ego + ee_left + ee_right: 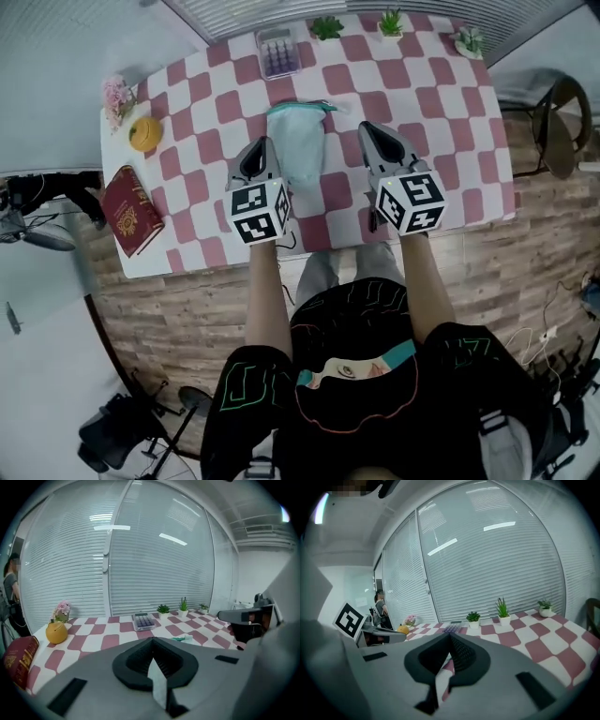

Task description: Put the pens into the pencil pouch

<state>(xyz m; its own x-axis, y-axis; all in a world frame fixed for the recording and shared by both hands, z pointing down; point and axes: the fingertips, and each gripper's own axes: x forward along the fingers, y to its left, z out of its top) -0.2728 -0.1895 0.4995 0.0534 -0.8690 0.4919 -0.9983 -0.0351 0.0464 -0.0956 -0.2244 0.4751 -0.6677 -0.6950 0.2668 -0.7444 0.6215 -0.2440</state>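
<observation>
Checkered table (450, 103): pencil pouch (300, 141) lies between left tongs (263, 145) and right tongs (369, 129), both closed.

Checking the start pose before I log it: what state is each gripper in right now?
Left gripper: closed, holding nothing.
Right gripper: closed, holding nothing.
</observation>
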